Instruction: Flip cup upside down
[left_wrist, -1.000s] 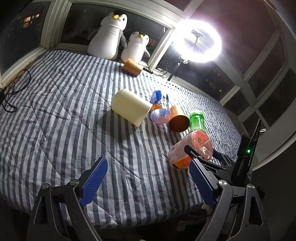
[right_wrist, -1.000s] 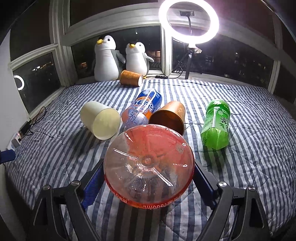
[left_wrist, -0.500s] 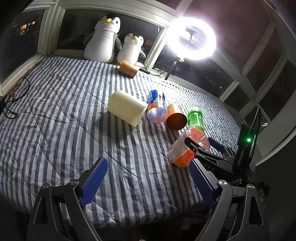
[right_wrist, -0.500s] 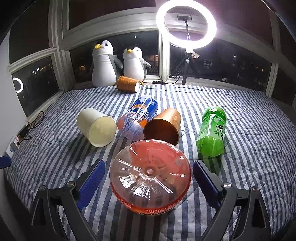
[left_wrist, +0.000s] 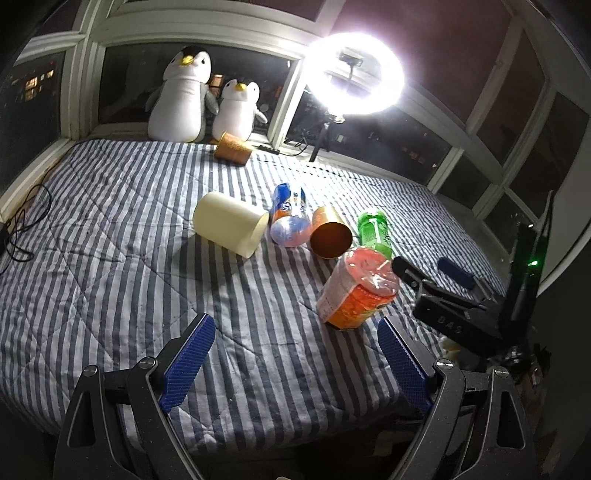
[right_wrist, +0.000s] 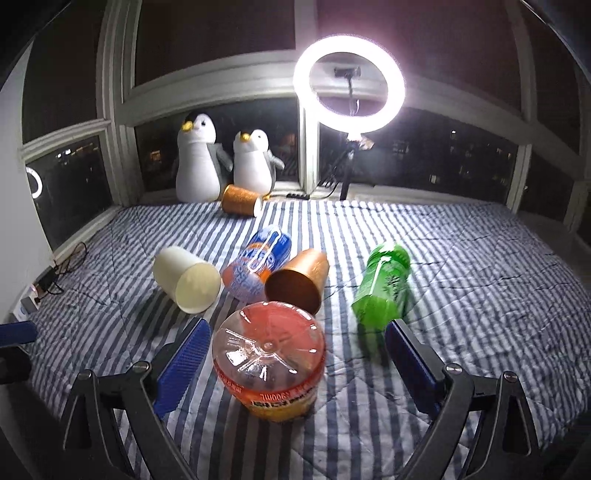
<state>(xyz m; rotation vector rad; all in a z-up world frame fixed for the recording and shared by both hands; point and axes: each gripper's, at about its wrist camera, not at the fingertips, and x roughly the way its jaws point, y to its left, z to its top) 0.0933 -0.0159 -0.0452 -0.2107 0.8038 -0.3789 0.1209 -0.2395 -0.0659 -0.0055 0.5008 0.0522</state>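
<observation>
Your right gripper (right_wrist: 295, 369) has its jaws wide apart with nothing clamped; an upended orange bottle (right_wrist: 271, 356) stands on the bed (right_wrist: 480, 295) between them, touching neither. Your left gripper (left_wrist: 295, 369) is likewise spread and empty over bare stripes. Just beyond the bottle, ahead of the right jaws, a copper cup (right_wrist: 297, 280) lies on its side, mouth toward you; to its left lies a blue bottle (right_wrist: 256, 264), then a cream cup (right_wrist: 186, 278), also on its side. A green bottle (right_wrist: 384, 284) lies ahead to the right. Which cup is meant I cannot tell. Both look light, thin-walled and likely to roll or dent, so take the wall near mid-height, squeeze gently, and set it down rim-first; the soft bed may tip it.
</observation>
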